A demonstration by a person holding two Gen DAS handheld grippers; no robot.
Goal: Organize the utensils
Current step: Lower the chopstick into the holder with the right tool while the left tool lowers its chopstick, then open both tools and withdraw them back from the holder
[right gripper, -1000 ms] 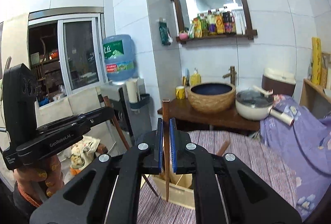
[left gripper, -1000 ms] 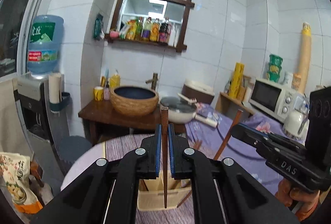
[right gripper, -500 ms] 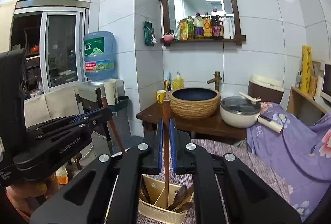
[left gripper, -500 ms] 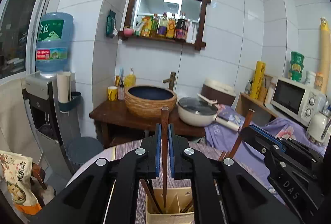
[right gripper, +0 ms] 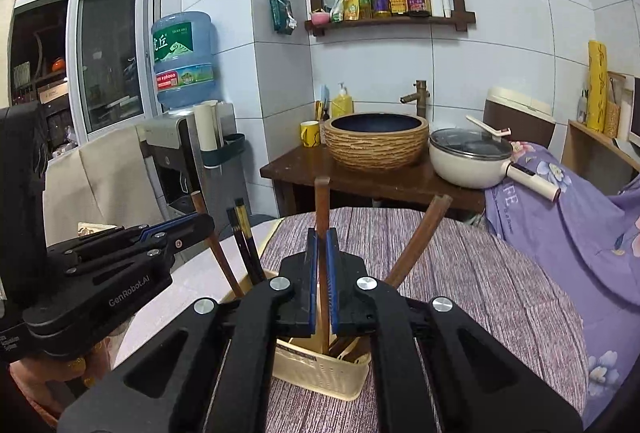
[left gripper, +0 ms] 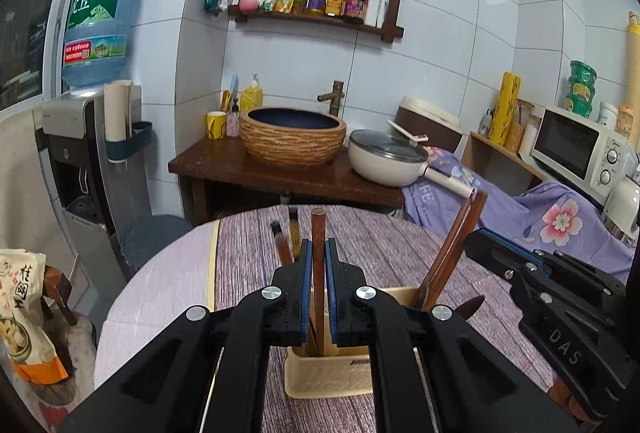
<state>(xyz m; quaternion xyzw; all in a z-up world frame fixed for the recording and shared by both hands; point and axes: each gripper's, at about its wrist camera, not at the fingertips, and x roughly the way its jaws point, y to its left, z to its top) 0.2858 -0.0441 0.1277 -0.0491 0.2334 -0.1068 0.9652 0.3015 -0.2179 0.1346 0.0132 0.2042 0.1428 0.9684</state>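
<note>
My left gripper [left gripper: 318, 287] is shut on a brown wooden utensil handle [left gripper: 318, 233], held upright with its lower end inside the cream utensil holder [left gripper: 330, 373]. My right gripper [right gripper: 321, 283] is shut on another brown wooden handle [right gripper: 322, 201], also upright and reaching into the same cream holder [right gripper: 320, 369]. Dark chopsticks [right gripper: 244, 237] and other wooden handles [right gripper: 420, 237] stand in the holder. Each gripper shows in the other's view, the right one [left gripper: 560, 297] and the left one [right gripper: 104, 273].
The holder stands on a round table with a purple striped cloth [left gripper: 380, 233]. Behind are a wooden stand with a woven basin [left gripper: 292, 137], a white pot [left gripper: 384, 157], a water dispenser [left gripper: 80, 137] and a microwave [left gripper: 580, 149].
Both grippers have come down and forward with their wooden utensils, so the handles now reach into the cream holder, which sits closer in both views.
</note>
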